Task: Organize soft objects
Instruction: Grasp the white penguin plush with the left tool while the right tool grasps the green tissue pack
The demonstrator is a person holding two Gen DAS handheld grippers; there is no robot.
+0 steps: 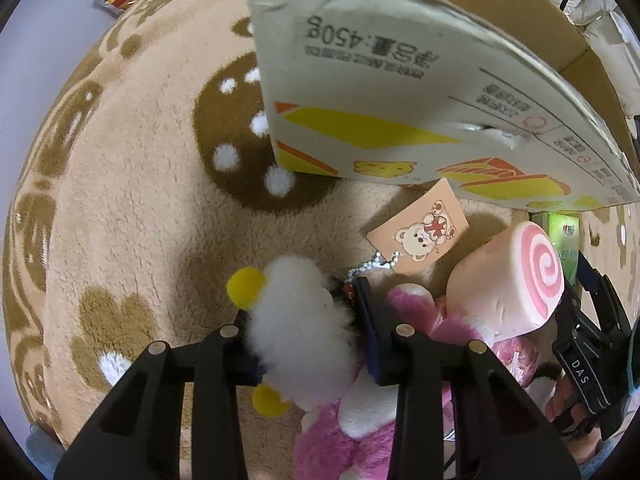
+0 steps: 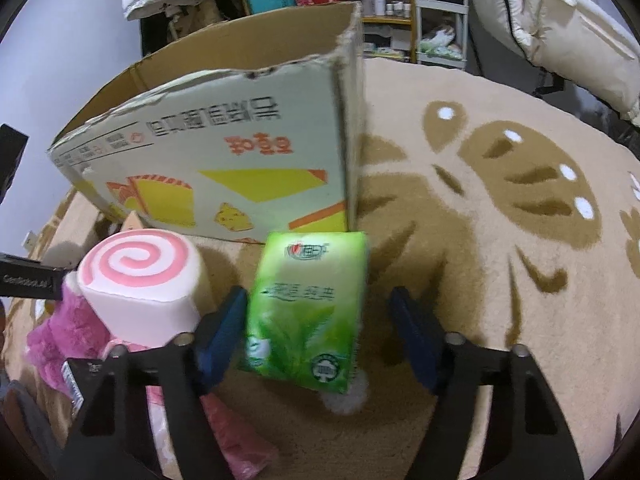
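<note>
My left gripper [image 1: 304, 304] points down at the rug and is shut on a white fluffy toy [image 1: 296, 320] with yellow pompoms. Under and beside that toy lies a pink plush [image 1: 340, 440], and on it rests a pink-swirl roll cushion [image 1: 516, 280], also seen in the right wrist view [image 2: 140, 280]. A bear tag [image 1: 420, 232] on a bead chain lies just beyond. My right gripper [image 2: 318, 294] is open around a green tissue pack [image 2: 308, 312]; the left pad [image 2: 228, 320] is against the pack and the right pad [image 2: 412, 336] stands off it.
An open cardboard box [image 2: 224, 160] with yellow cake prints stands on the beige and brown rug [image 2: 500, 260], right behind the objects. A small white fluffy ball [image 2: 344, 396] lies under the pack's near corner. Shelves and a padded jacket are in the background.
</note>
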